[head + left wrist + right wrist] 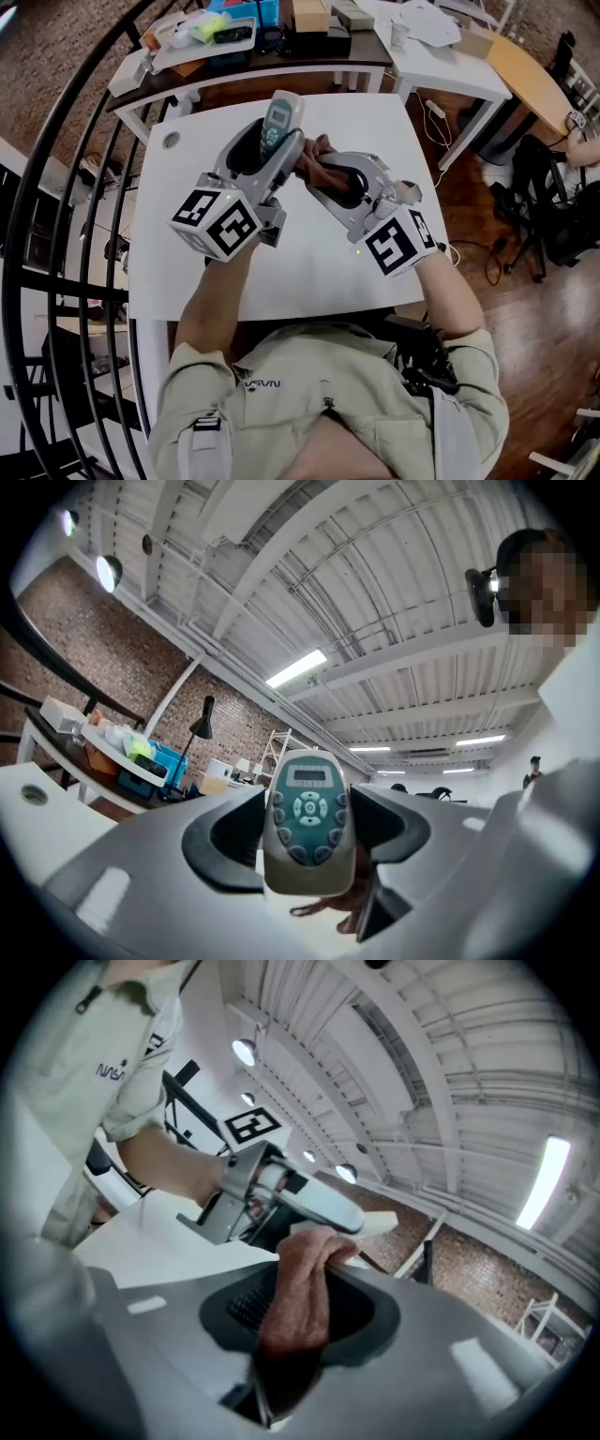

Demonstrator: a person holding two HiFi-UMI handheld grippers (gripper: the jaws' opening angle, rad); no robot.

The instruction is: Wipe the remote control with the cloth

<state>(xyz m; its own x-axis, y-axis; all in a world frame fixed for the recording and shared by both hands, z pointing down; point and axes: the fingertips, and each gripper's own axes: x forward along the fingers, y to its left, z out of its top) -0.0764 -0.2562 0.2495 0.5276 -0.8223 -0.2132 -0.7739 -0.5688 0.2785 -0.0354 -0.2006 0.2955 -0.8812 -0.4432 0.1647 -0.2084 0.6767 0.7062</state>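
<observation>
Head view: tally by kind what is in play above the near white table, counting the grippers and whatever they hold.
remote control: 1
brown cloth: 1
grippers: 2 (left gripper on the remote control, right gripper on the brown cloth)
Total: 4

Smooth plastic remote control (307,822), rough brown terry cloth (300,1283), matt white table (309,272).

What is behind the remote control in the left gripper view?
Brown cloth shows just below and behind the remote control. Whether it touches the remote's back is covered by the remote itself.
</observation>
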